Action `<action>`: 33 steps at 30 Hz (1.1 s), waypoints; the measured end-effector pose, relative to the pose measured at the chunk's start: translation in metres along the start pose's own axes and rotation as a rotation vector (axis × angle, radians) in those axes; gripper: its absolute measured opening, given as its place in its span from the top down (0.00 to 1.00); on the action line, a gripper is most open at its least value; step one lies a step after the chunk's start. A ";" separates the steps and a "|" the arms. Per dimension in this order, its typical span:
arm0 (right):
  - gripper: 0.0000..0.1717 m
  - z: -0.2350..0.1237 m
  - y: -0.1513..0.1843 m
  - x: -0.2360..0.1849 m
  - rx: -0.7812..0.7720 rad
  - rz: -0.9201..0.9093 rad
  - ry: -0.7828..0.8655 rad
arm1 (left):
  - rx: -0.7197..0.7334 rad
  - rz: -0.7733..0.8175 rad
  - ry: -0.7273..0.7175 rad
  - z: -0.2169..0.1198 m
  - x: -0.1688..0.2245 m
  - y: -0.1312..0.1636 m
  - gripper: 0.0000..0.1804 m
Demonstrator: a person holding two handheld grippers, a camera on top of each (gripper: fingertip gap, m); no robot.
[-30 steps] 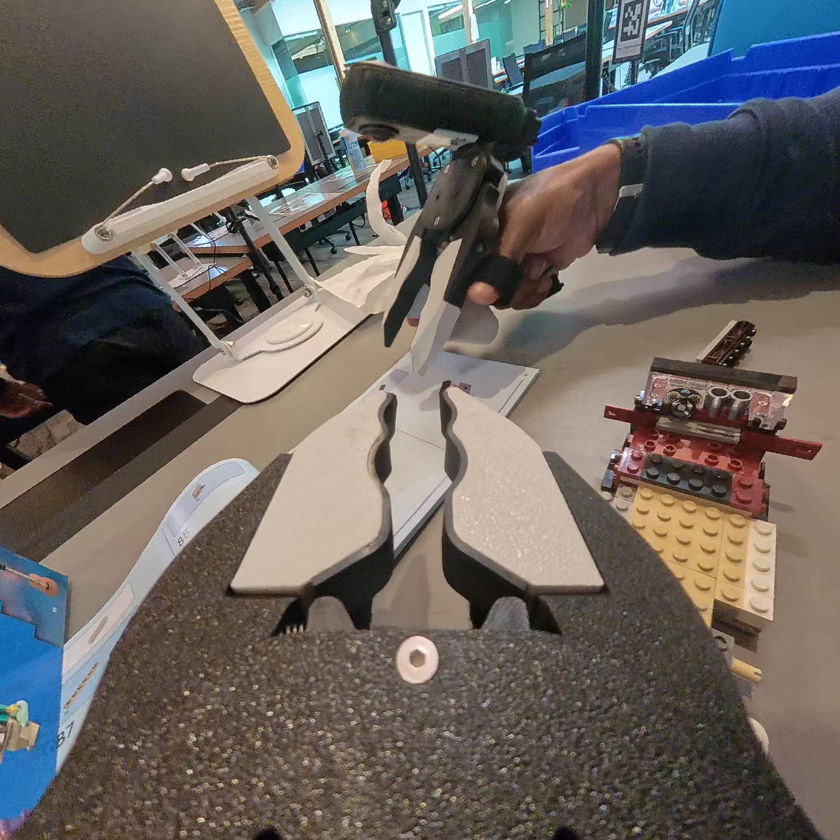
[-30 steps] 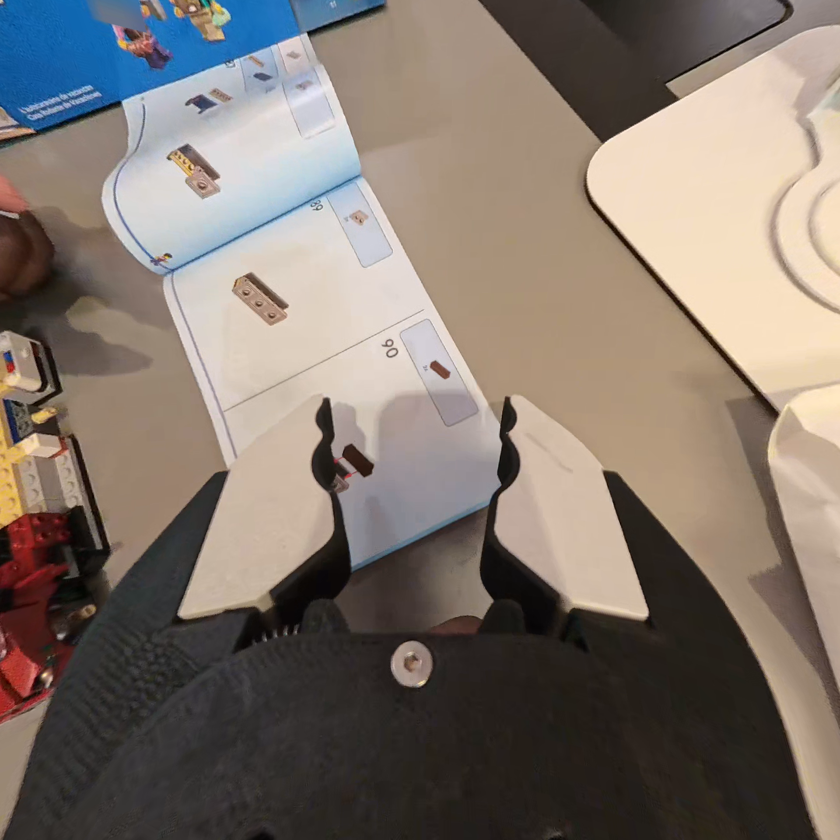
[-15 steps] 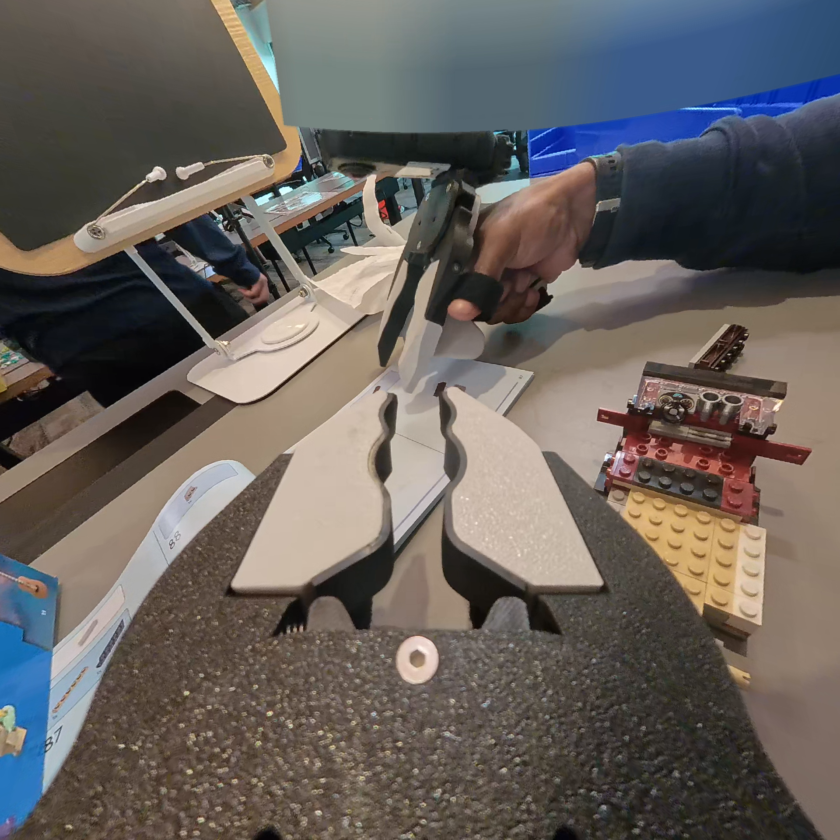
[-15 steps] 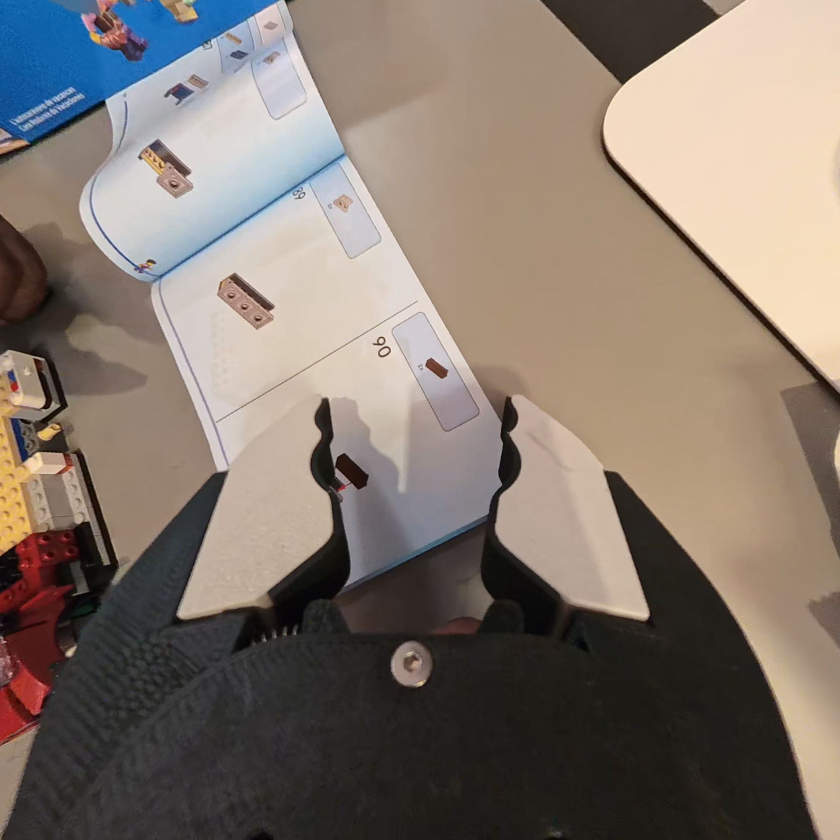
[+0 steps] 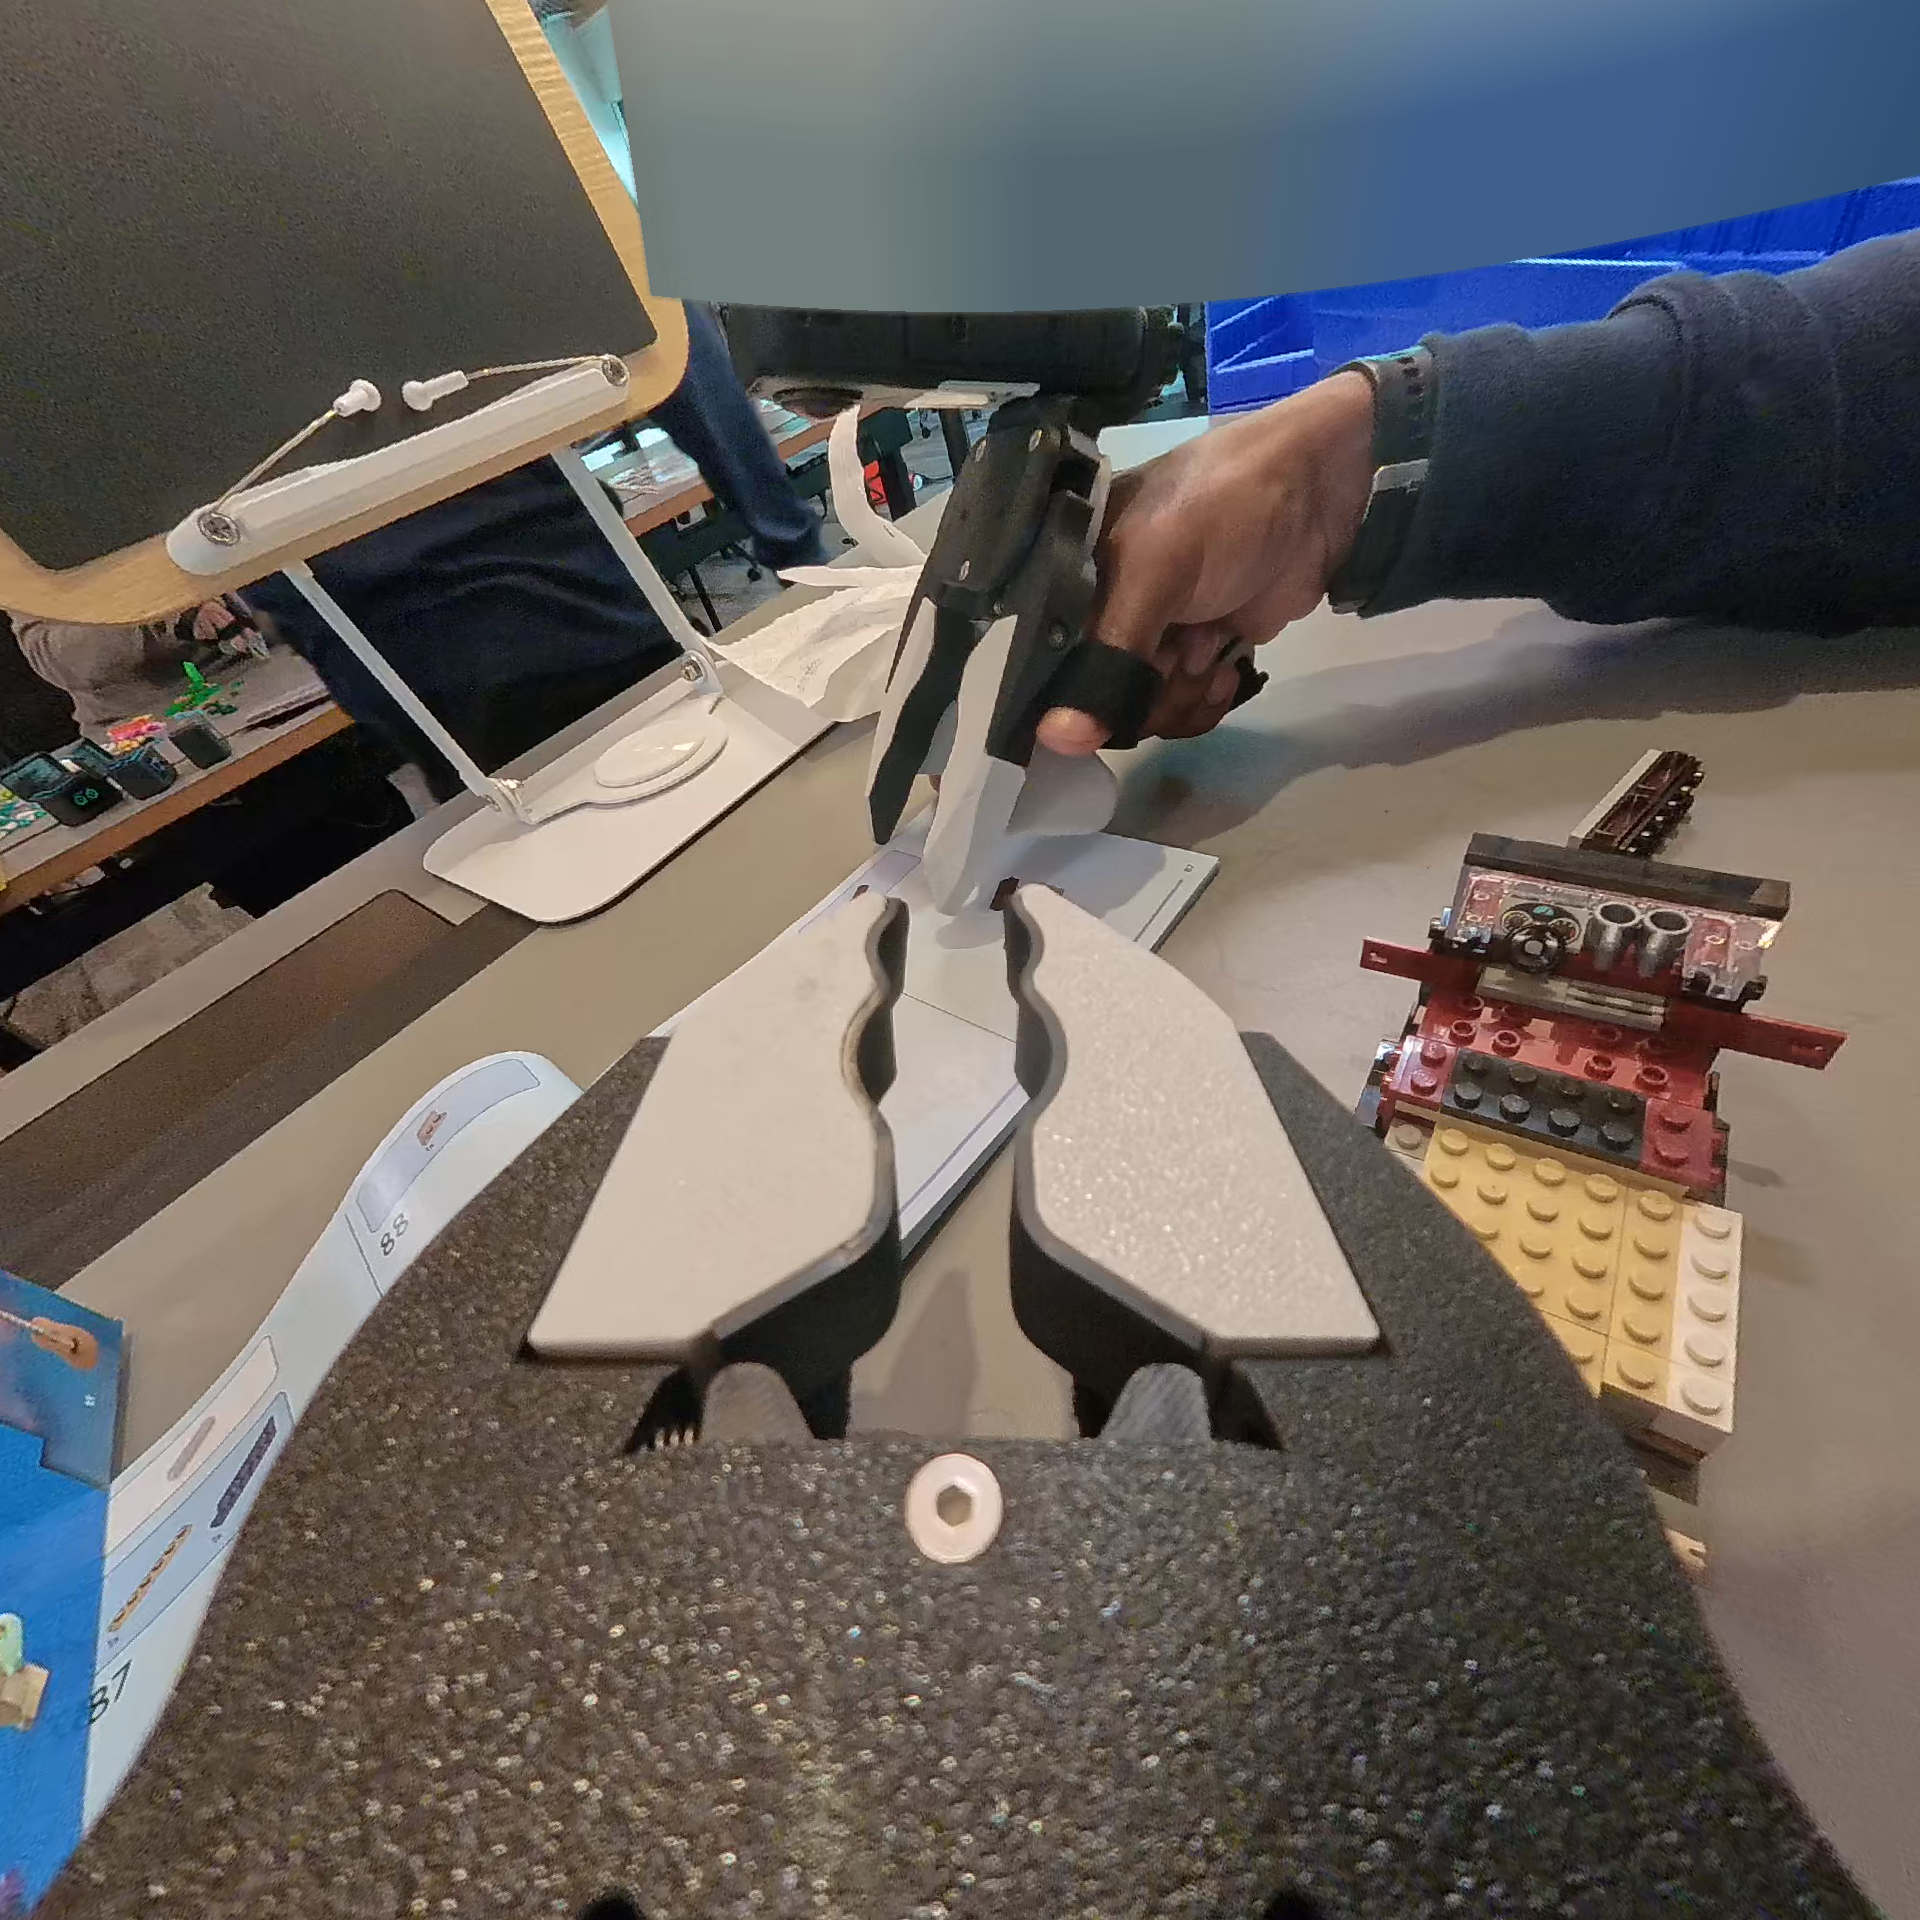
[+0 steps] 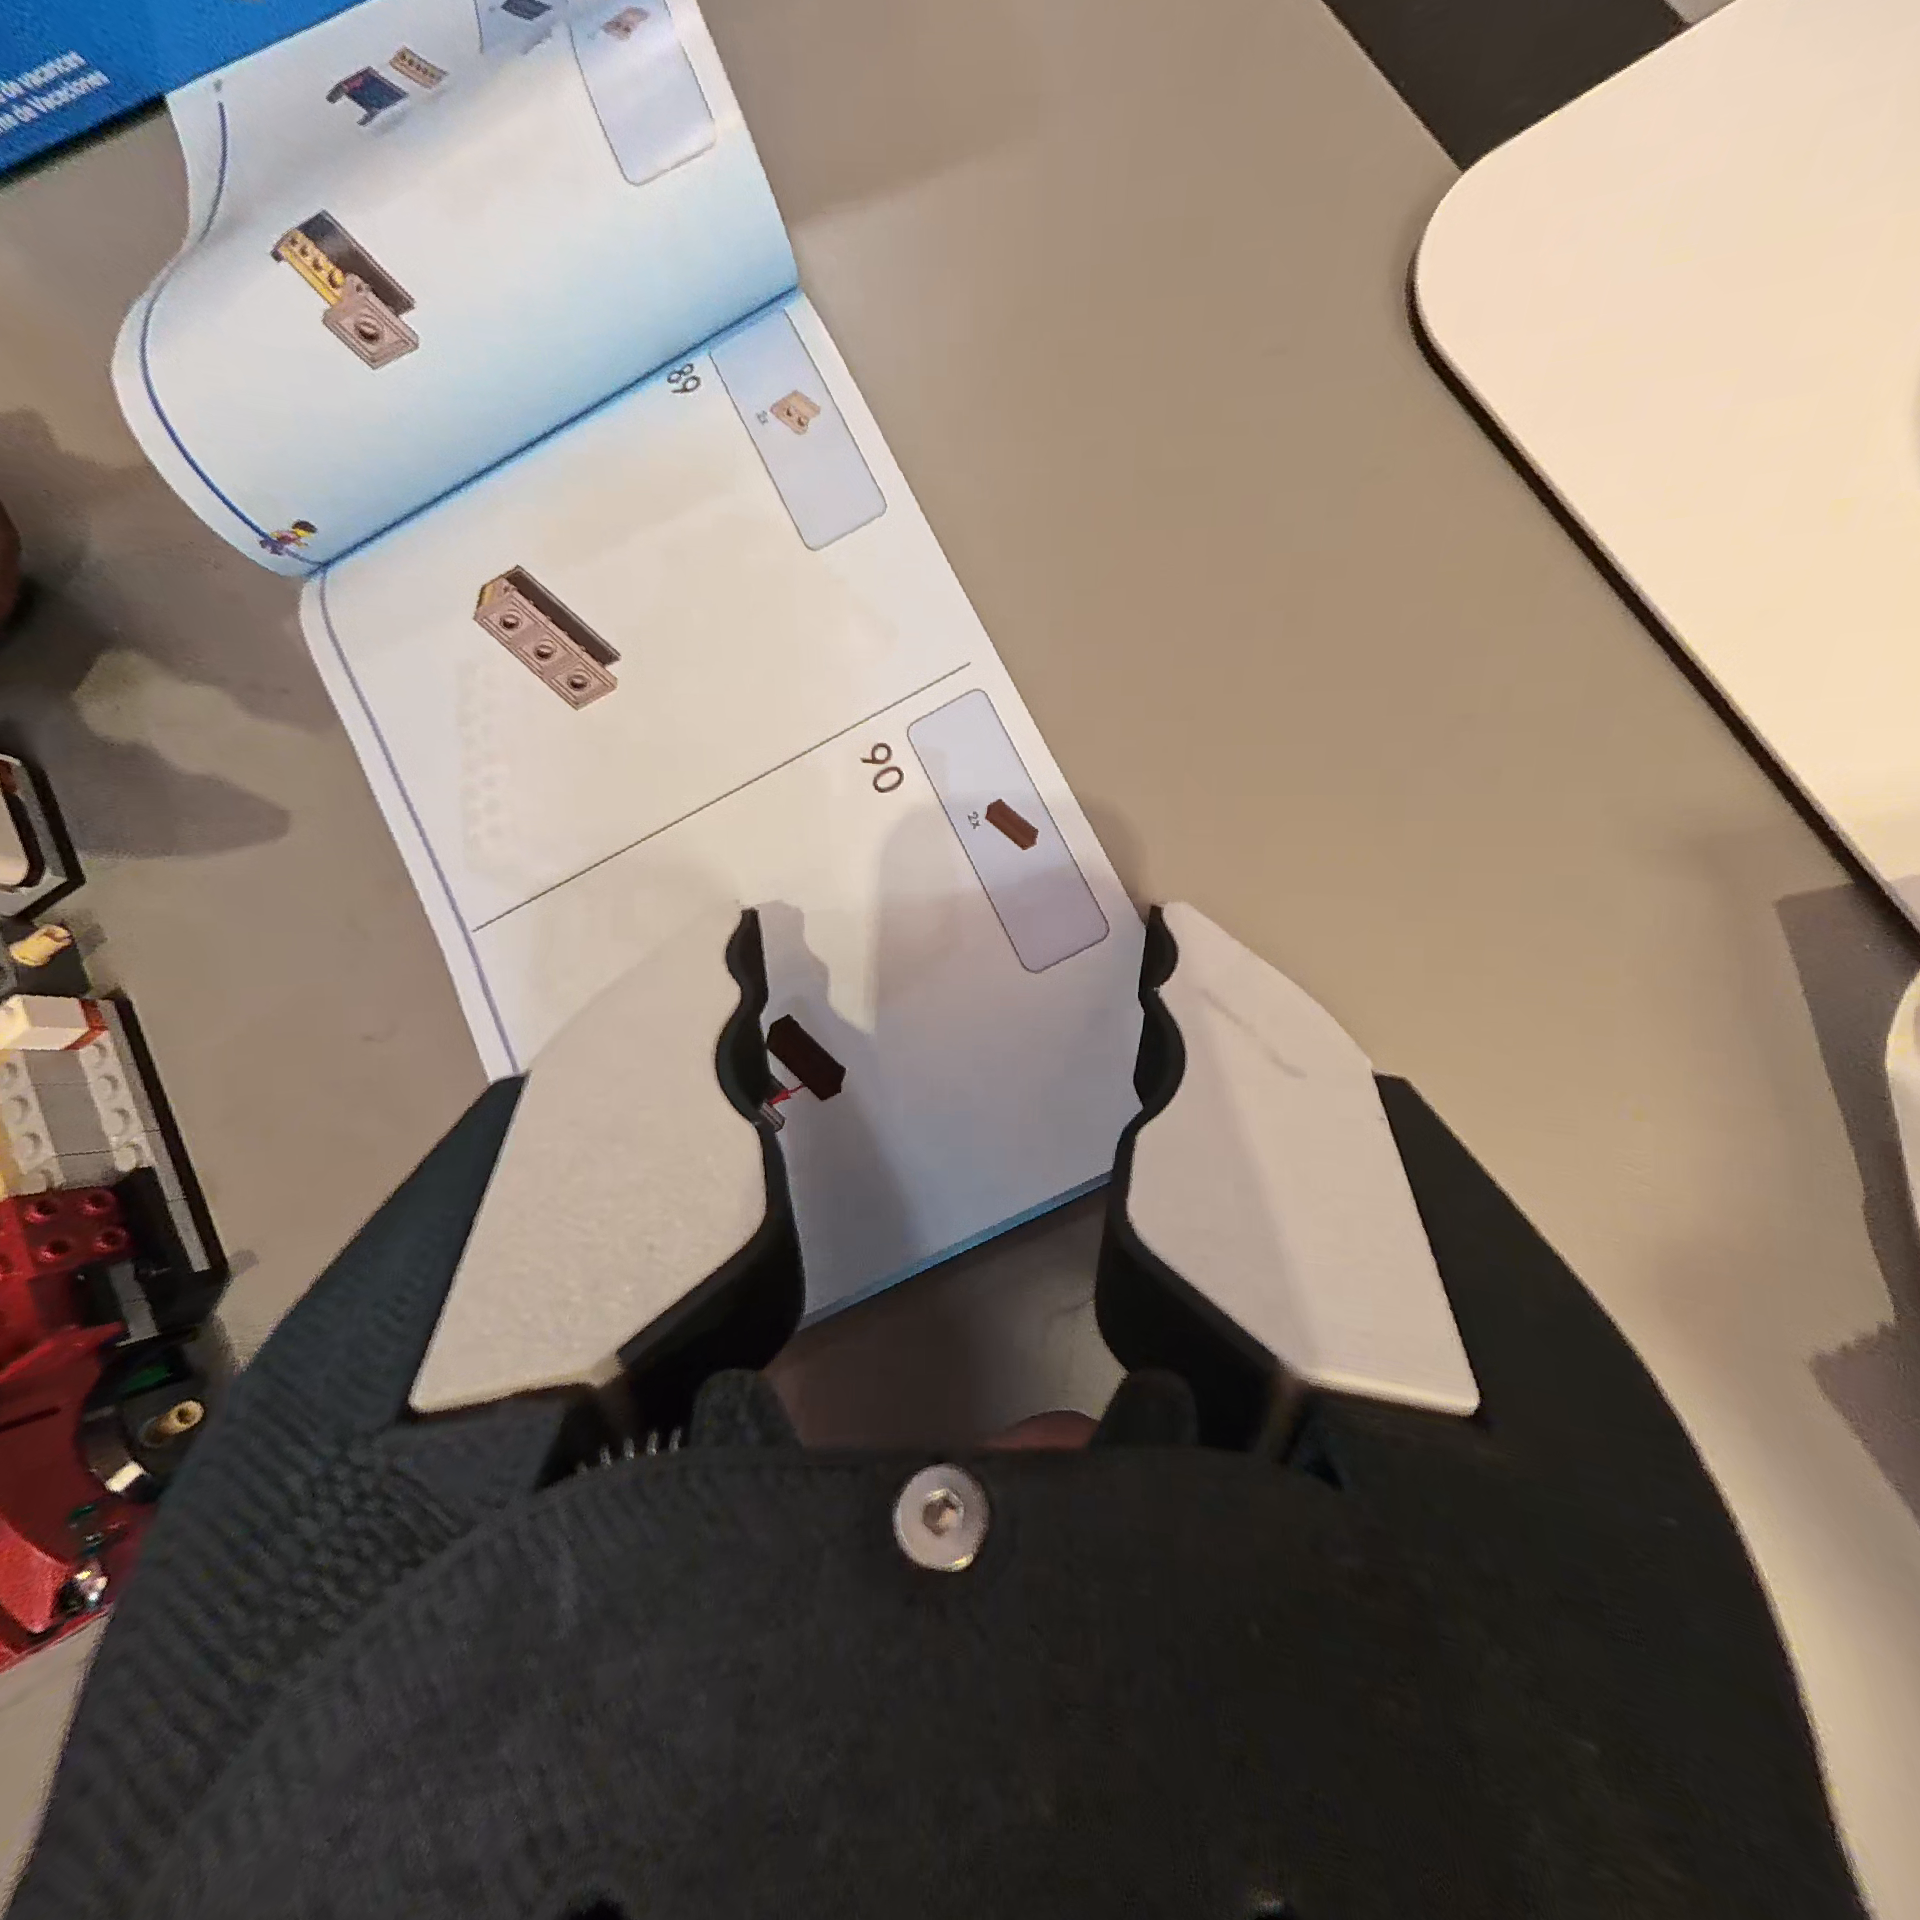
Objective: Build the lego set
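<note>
**Right gripper lowering onto the open booklet**

My right gripper has come down closer to the instruction booklet than a second ago, and the page is now filling more of its view. My left gripper is hovering where it was.

The right one's jaws are standing wide apart, gripping nothing. Its tips are hanging just over the booklet's near page. The left one's jaws are only narrowly parted, with bare page showing between them.

A small dark brown brick shape is sitting just beside my right gripper's left finger (printed or real, I cannot tell). If it is real, I am risking knocking it away. The thin page could also be dragging or creasing under a fingertip.

Everything is resting on a grey table. A white stand is holding up a dark board. A red and tan brick model is lying near the booklet. Other tables and seated people are showing behind.
</note>
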State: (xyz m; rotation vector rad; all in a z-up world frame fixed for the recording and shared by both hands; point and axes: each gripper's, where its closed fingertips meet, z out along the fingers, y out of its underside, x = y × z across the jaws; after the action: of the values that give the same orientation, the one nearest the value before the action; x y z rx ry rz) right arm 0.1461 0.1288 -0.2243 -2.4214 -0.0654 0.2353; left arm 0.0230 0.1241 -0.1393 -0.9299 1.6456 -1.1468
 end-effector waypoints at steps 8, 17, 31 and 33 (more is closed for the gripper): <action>0.61 -0.004 -0.001 -0.003 -0.004 -0.022 0.003 | 0.001 -0.006 -0.001 0.000 -0.001 0.000 0.90; 0.62 -0.009 0.002 -0.007 -0.039 -0.081 0.035 | -0.002 -0.002 -0.004 0.000 -0.001 0.000 0.90; 0.62 -0.034 0.017 -0.017 -0.036 -0.193 0.021 | -0.047 -0.019 0.019 0.001 -0.003 -0.002 0.86; 0.62 -0.045 0.029 -0.025 -0.010 -0.212 0.026 | -0.075 -0.046 0.065 0.004 -0.004 -0.004 0.86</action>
State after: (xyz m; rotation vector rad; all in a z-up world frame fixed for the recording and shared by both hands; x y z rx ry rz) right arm 0.1290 0.0757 -0.2059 -2.4040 -0.3102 0.1064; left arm 0.0278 0.1258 -0.1356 -0.9925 1.7376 -1.1636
